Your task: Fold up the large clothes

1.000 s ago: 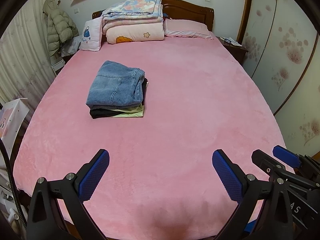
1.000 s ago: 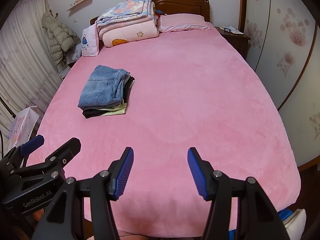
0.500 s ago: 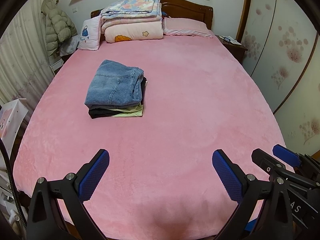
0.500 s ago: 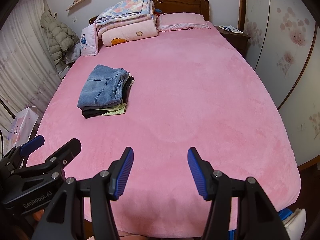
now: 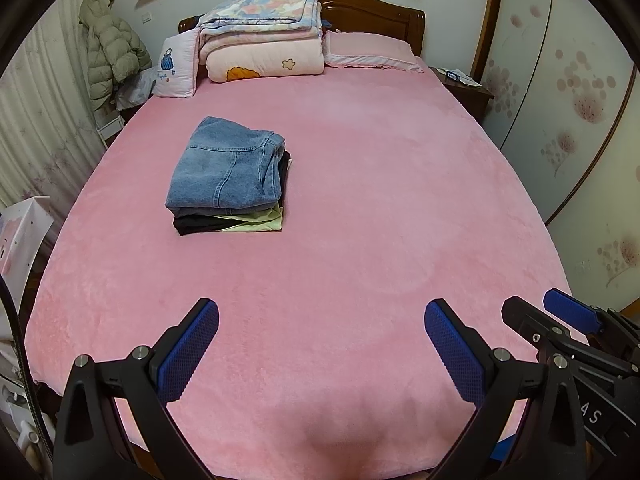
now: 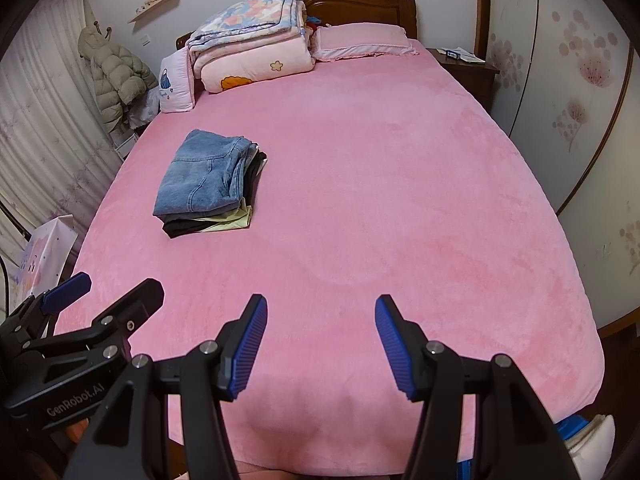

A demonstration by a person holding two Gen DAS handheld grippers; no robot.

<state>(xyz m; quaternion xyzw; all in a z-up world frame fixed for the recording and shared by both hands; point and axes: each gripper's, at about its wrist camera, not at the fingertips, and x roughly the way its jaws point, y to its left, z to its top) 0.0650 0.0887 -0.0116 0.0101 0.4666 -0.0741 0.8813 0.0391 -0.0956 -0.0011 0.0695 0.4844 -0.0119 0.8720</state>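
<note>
Both grippers, left (image 5: 320, 344) and right (image 6: 320, 344), are held released and empty over the bed (image 5: 360, 240); folded jeans (image 5: 226, 172) are stacked there.

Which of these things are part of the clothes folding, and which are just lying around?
Part of the job:
- pile of folded clothes, jeans on top
- left gripper, open
- right gripper, open
- pink bed

Just lying about:
- folded quilts
- pillow
- puffer jacket
- nightstand
</note>
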